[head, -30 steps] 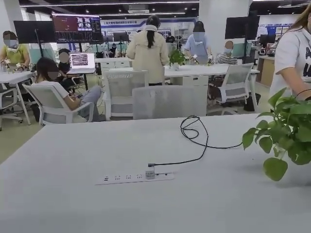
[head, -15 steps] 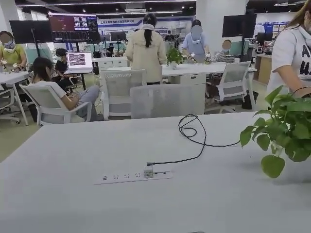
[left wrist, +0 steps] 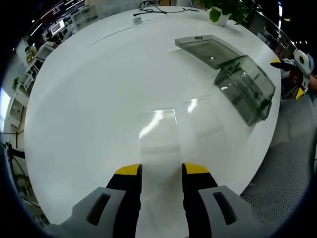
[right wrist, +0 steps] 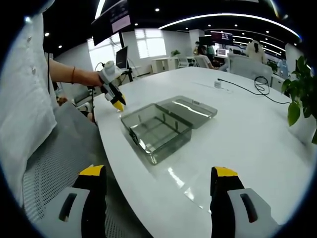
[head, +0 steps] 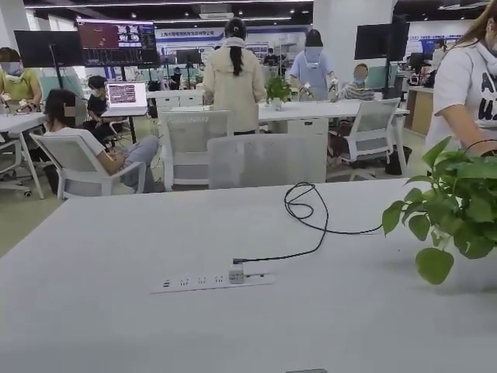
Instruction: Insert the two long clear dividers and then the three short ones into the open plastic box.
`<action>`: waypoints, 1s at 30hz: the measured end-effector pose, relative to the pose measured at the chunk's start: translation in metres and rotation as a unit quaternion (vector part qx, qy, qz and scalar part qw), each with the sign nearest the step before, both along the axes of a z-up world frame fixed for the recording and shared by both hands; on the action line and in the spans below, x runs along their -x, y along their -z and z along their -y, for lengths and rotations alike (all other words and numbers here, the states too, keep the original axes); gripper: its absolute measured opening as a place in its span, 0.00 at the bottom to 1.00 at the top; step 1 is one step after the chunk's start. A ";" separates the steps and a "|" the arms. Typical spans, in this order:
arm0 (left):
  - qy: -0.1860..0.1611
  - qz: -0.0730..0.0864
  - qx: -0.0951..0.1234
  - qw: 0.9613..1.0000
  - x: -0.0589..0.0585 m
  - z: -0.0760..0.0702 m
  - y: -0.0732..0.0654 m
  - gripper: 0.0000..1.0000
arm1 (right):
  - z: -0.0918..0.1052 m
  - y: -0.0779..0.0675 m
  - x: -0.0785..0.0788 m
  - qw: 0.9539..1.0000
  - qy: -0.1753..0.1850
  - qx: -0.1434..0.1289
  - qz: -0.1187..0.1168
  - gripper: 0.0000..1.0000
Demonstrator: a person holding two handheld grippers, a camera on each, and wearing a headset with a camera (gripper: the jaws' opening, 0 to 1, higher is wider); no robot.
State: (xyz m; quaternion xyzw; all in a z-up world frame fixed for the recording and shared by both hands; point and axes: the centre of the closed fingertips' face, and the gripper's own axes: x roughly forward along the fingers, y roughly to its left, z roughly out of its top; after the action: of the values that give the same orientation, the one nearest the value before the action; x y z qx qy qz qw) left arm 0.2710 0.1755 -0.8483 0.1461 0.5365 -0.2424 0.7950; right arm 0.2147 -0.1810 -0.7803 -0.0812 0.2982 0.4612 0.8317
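The open clear plastic box [left wrist: 245, 89] lies near the table edge with its lid [left wrist: 208, 47] flat behind it. My left gripper [left wrist: 162, 171] is open over the bare white tabletop, short of the box, with nothing between its yellow-tipped fingers. Faint clear rectangular outlines [left wrist: 163, 131] lie on the table ahead of it; whether they are dividers or glare I cannot tell. My right gripper [right wrist: 158, 173] is wide open and empty, hanging off the table edge and facing the box [right wrist: 156, 129] and lid [right wrist: 190, 106]. The left gripper [right wrist: 118, 104] shows beyond the box, held by a hand.
A white power strip [head: 211, 280] with a black cable [head: 311, 221] lies mid-table. A potted plant [head: 454, 210] stands at the right. A grey chair [head: 268, 159] faces the far edge. A person stands at the right, and other people sit at desks behind.
Only the head camera has shifted slightly; the table, power strip, cable and plant stay where they were.
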 end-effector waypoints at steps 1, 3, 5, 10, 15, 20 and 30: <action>0.000 0.000 0.002 1.000 0.000 0.000 0.000 0.30 | 0.000 0.000 0.000 1.000 -0.001 0.002 -0.001 0.87; -0.001 0.001 0.004 1.000 -0.001 0.000 0.000 0.30 | -0.001 0.000 0.001 1.000 -0.002 0.002 -0.001 0.87; -0.006 0.002 0.009 1.000 -0.001 0.001 0.000 0.30 | -0.002 0.000 0.000 1.000 -0.002 0.001 -0.001 0.87; -0.019 0.009 0.027 0.999 -0.002 0.003 -0.005 0.30 | -0.002 -0.001 -0.001 1.000 -0.005 0.003 0.001 0.87; -0.031 0.021 0.048 0.998 -0.005 0.007 -0.015 0.30 | -0.003 -0.002 -0.002 1.000 -0.007 0.004 0.001 0.87; -0.041 0.034 0.070 0.996 -0.007 0.012 -0.027 0.30 | -0.003 -0.007 -0.005 1.000 -0.004 0.001 0.002 0.86; -0.065 0.065 0.141 0.986 -0.011 0.035 -0.058 0.30 | -0.010 -0.029 -0.017 1.000 0.004 -0.018 0.011 0.84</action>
State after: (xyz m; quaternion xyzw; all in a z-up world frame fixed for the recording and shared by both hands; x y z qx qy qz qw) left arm 0.2816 0.1408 -0.7904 0.0131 0.4521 -0.2535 0.8551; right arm 0.2316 -0.1711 -0.7514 -0.0703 0.2811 0.4617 0.8384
